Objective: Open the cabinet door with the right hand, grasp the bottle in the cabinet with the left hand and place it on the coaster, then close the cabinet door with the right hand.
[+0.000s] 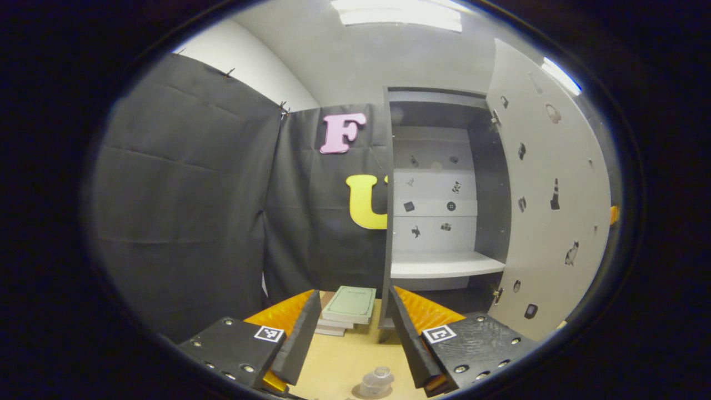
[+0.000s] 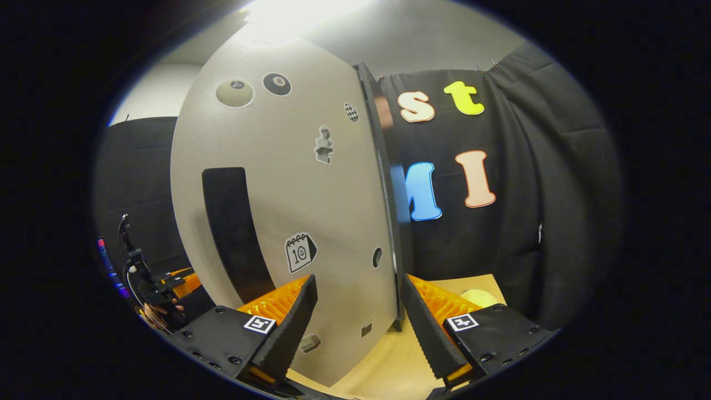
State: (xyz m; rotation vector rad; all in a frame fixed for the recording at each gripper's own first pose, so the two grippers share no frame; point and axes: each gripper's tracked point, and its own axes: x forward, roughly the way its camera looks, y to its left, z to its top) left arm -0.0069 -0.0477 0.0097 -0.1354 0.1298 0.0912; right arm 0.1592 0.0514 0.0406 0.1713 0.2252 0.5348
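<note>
While cabinet door (image 2: 289, 183) hides shelves, both hand-held grippers (image 1: 347, 339) (image 2: 358, 328) agape, empty, bottle (image 1: 376, 382) cut off.

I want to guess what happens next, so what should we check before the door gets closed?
1. Cabinet door open: ok, it is swung wide.
2. Bottle out of the cabinet: ok, it stands upright on the table, below the left gripper.
3. Bottle on the coaster: cannot tell, its base is cut off at the edge of the left gripper view.
4. Left gripper free: ok, open and holding nothing.
5. Right gripper ready: ok, open, close to the door's outer face, with the door's edge between its fingers.
6. Right gripper touching the door: cannot tell.
</note>
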